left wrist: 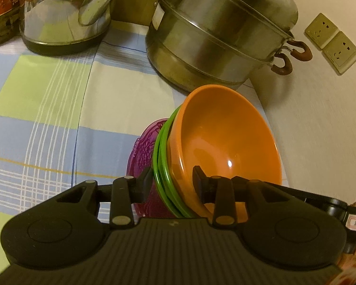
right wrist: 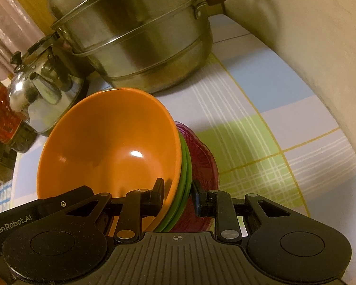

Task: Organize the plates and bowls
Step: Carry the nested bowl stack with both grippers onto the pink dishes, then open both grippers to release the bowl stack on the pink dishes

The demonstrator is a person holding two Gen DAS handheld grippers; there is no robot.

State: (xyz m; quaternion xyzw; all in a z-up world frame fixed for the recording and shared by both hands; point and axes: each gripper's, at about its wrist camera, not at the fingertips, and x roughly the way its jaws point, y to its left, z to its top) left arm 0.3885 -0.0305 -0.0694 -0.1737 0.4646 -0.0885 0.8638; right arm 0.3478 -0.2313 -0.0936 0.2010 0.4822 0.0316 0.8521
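Both tongs, left (left wrist: pixel 172 185) and right (right wrist: pixel 178 193), clamp the nested stack's rims at lower centre, orange bowl (left wrist: pixel 225 140) inside green plates (left wrist: pixel 160 166) and purple dish (left wrist: pixel 140 152), gathered but apparently not yet set down.

Both my wrist cameras look steeply down, close over my jaws from opposite sides, sharing the orange bowl (left wrist: pixel 227 137) (right wrist: pixel 111 142) and steamer pot (left wrist: pixel 216 30) (right wrist: pixel 140 35) toward the tabletop's (left wrist: pixel 47 109) (right wrist: pixel 284 118) far edge.

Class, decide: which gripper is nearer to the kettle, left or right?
Left. The left gripper holds the stack of bowls by the rim nearer the kettle, ahead to its left. The right gripper holds the opposite rim, the bowls lying between it and the kettle.
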